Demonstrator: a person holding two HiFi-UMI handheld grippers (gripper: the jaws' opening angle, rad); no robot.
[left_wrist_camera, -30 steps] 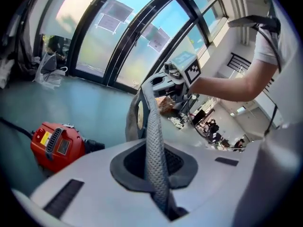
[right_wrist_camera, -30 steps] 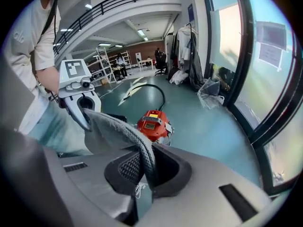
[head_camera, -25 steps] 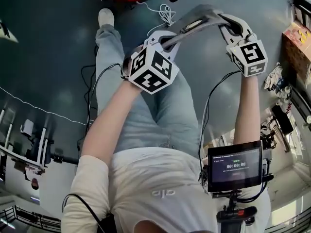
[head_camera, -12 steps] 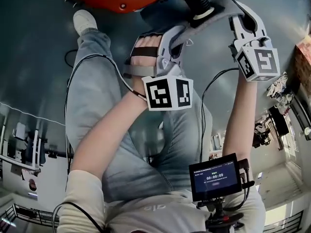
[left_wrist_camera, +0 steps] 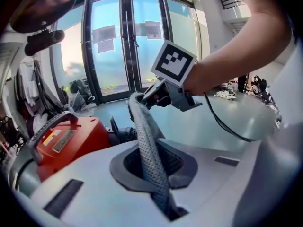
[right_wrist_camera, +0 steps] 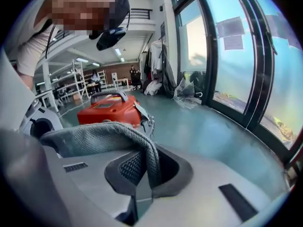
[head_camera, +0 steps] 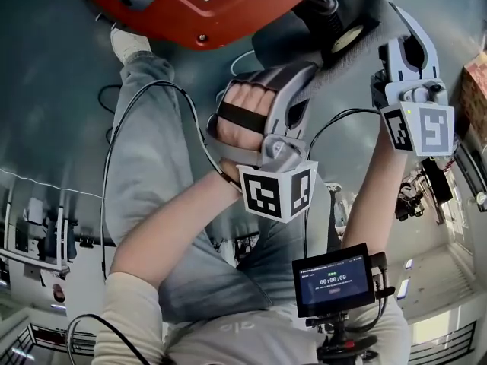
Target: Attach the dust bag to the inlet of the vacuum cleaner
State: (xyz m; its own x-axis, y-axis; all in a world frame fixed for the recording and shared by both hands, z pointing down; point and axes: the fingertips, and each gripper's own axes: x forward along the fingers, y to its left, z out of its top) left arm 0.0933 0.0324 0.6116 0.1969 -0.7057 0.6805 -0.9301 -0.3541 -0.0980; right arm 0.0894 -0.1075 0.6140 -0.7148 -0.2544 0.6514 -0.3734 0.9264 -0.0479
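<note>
Descent is bringing both grippers down toward the red vacuum cleaner. A second ago it was sitting small at the top edge of my head view, and now it is filling that edge, standing on the grey floor.

I am keeping the left gripper pressed shut on one end of the grey mesh dust bag, and the right gripper is pinching the other end. The fabric is hanging as a band stretched between the two, off the floor and just in front of the machine. Neither grip is changing.

In the head view the band is now lying across the black ribbed port at the cleaner's near side, which I am taking for the inlet. A pale ring is showing beside it, and I cannot tell whether it belongs to the bag or to the machine.

I am judging that the approach is nearly over and the fitting is not yet begun. Next I am looking to find the bag's opening and line it up with that port.
</note>
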